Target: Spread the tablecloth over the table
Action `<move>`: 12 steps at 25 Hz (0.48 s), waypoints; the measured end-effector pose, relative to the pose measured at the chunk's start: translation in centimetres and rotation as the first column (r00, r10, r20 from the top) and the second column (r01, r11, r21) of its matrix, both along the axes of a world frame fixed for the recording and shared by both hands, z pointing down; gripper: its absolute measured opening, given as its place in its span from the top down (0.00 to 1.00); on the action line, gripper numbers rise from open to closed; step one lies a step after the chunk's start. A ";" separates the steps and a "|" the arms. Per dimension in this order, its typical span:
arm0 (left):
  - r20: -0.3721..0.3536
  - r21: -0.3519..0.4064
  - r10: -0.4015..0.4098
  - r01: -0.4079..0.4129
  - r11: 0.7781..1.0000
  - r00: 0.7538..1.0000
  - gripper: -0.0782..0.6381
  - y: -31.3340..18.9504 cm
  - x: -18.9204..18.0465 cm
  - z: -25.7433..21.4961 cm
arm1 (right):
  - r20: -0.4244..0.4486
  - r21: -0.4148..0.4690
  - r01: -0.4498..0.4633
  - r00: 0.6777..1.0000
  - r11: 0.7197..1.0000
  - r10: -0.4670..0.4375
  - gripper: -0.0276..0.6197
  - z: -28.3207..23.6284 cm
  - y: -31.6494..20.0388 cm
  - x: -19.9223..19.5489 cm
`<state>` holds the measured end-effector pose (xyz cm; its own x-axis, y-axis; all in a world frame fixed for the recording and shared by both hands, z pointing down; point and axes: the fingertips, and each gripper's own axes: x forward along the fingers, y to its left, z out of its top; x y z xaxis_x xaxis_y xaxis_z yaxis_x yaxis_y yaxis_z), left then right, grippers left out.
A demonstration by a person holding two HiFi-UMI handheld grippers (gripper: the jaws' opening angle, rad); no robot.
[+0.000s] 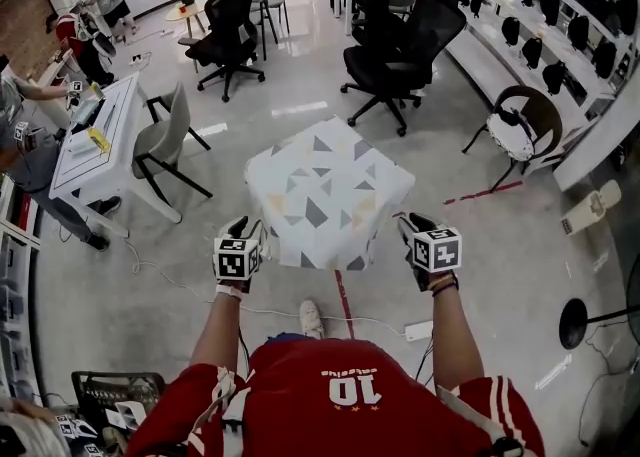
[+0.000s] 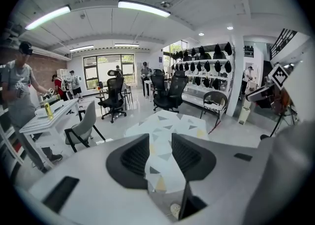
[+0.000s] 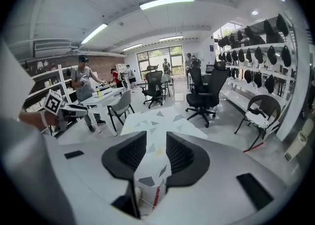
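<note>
A white tablecloth (image 1: 325, 185) printed with grey and yellow triangles lies spread over the table, which is hidden beneath it. I hold its near edge up with both grippers. My left gripper (image 1: 262, 245) is at the near left corner and my right gripper (image 1: 405, 230) at the near right corner. In the left gripper view the tablecloth (image 2: 167, 120) runs between the jaws of the left gripper (image 2: 160, 145) and hangs below them. In the right gripper view the tablecloth (image 3: 157, 118) likewise passes through the right gripper (image 3: 156, 150), pinched between its pads.
Black office chairs (image 1: 395, 45) stand beyond the table. A white desk (image 1: 95, 135) with a grey chair (image 1: 165, 140) and people stands at the left. A red tape line (image 1: 345, 300), a cable and a power strip (image 1: 418, 330) lie on the floor by my feet.
</note>
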<state>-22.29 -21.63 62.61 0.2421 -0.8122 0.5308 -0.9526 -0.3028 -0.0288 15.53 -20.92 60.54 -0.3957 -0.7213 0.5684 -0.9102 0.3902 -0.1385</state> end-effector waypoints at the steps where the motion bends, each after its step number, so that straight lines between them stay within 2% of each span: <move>1: -0.004 0.009 0.000 0.000 1.000 1.000 0.69 -0.3 0.3 -0.4 | 0.002 0.006 -0.002 1.000 1.000 0.002 0.75 -0.3 -0.2 0.1; 7: -0.062 0.073 0.026 -0.021 0.997 0.998 0.69 -1.9 2.8 -3.8 | 0.031 0.043 -0.013 0.999 0.999 0.012 0.75 -2.5 -1.1 0.7; 12: -0.154 0.148 0.053 -0.030 0.988 0.987 0.69 -2.7 4.8 -8.5 | 0.063 0.101 -0.012 0.998 0.995 0.005 0.75 -5.6 -1.8 0.2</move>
<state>-17.48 -24.30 54.13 0.3486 -0.8650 0.3608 -0.9353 -0.3461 0.0740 15.75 -22.72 54.91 -0.4217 -0.7773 0.4669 -0.9044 0.3974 -0.1552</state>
